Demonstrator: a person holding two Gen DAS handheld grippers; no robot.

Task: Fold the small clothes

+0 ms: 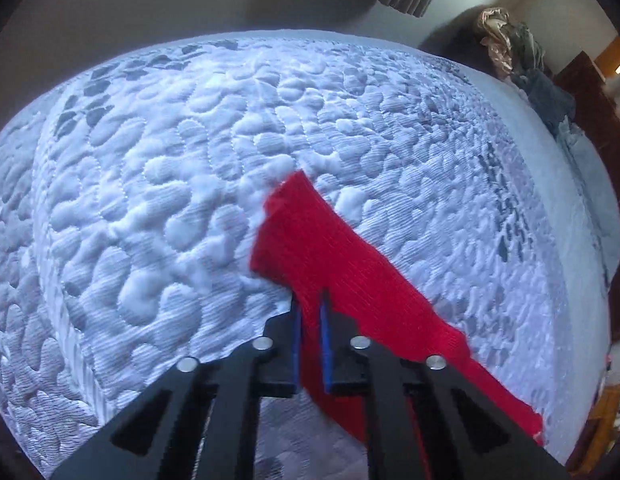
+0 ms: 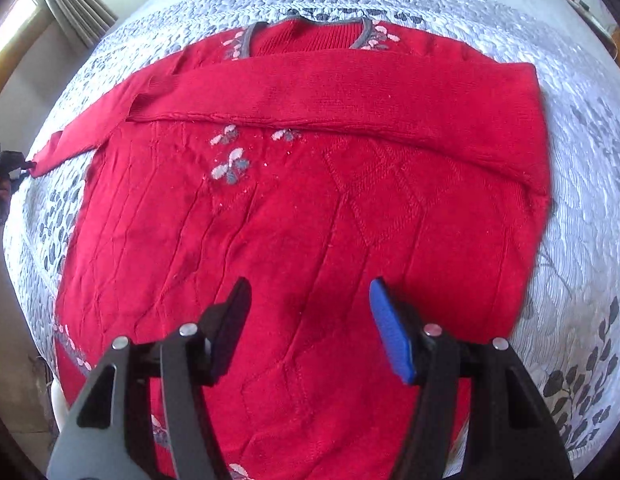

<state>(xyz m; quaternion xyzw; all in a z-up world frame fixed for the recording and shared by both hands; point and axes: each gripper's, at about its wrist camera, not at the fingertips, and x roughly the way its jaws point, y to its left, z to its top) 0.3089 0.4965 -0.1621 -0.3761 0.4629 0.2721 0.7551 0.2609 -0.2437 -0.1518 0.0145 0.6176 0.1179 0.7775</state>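
A red knit sweater (image 2: 293,220) with small flower patterns lies flat on the quilted bed cover (image 2: 582,200). One sleeve (image 2: 350,96) is folded across its chest. The other sleeve (image 2: 81,132) stretches out to the left, where my left gripper (image 2: 25,166) holds its end. In the left wrist view that red sleeve (image 1: 310,240) runs between the pads of my left gripper (image 1: 310,300), which is shut on it just above the bed cover (image 1: 149,160). My right gripper (image 2: 310,292) hangs open over the lower body of the sweater, nothing between its fingers.
A pile of other clothes (image 1: 510,40) sits at the far corner of the bed, beside dark wooden furniture (image 1: 582,76). Curtains (image 2: 73,4) hang beyond the bed. The bed's edge curves close around the sweater on the left and right.
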